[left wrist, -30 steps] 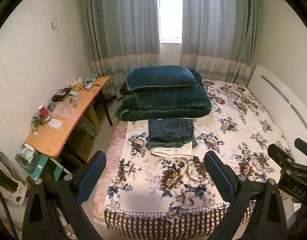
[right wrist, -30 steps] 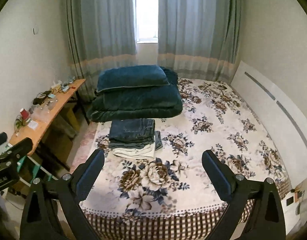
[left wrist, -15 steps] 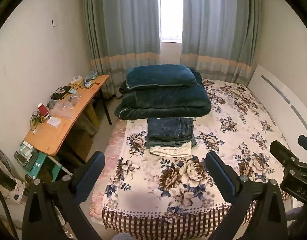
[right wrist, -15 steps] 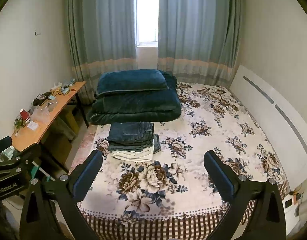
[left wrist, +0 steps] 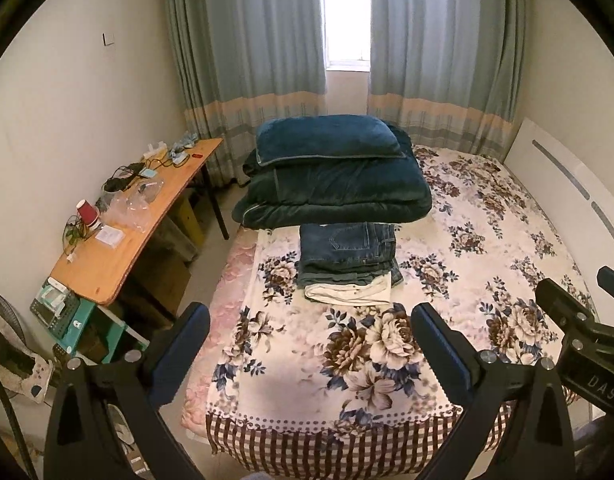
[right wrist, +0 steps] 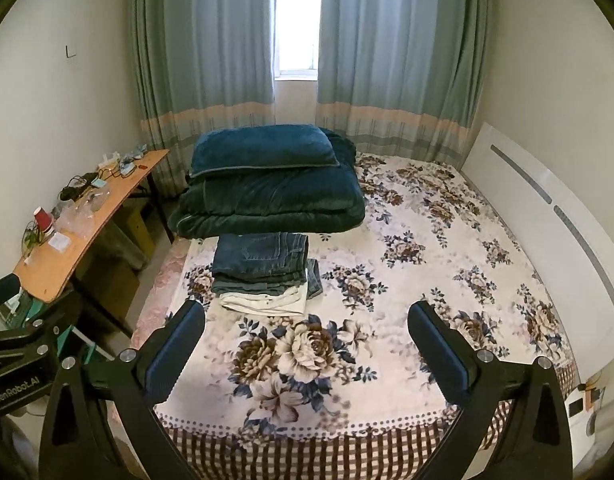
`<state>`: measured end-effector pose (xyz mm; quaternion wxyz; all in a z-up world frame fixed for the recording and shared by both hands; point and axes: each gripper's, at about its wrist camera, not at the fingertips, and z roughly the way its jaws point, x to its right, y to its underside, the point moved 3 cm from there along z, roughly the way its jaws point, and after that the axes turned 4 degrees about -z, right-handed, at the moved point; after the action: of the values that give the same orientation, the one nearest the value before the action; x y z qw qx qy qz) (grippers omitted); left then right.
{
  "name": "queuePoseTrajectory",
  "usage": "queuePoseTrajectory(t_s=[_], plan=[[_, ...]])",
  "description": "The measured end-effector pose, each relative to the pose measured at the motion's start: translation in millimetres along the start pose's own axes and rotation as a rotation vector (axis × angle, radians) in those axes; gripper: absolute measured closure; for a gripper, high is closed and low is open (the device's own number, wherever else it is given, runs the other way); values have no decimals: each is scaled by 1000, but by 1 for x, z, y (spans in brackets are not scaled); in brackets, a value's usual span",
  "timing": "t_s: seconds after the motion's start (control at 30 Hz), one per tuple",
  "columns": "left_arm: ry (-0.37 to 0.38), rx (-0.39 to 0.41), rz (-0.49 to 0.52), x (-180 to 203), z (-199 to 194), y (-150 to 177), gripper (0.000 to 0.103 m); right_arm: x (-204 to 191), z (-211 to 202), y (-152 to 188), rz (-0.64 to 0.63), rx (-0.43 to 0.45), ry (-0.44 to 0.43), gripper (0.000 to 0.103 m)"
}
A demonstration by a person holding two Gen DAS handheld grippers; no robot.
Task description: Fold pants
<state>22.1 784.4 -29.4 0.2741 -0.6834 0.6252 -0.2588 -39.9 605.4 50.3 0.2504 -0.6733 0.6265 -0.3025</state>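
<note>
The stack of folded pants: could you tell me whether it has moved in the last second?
No. The stack of folded pants still sits directly in front of the dark blue quilt, beside the same flower print on the bedspread.

Pale walls, daylight through a window (left wrist: 347,12) between blue-grey curtains (left wrist: 243,60), a floral-sheeted bed (left wrist: 487,240), wooden desk (left wrist: 107,260) alongside

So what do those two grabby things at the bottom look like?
Each tool, the left tool and the right tool, is a black frame with two long fingers padded in dark blue. Silver screws dot the frames. White letters show too: the left tool reads "GenRobot.AI", the right tool "DAS".
</note>
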Motion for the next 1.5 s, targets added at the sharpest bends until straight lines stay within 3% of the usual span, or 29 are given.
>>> queuePoseTrajectory(t_s=[1.5], plan=[[-13, 15, -8, 3, -2, 1, 0, 6, 16, 3, 14, -10, -32, 0]])
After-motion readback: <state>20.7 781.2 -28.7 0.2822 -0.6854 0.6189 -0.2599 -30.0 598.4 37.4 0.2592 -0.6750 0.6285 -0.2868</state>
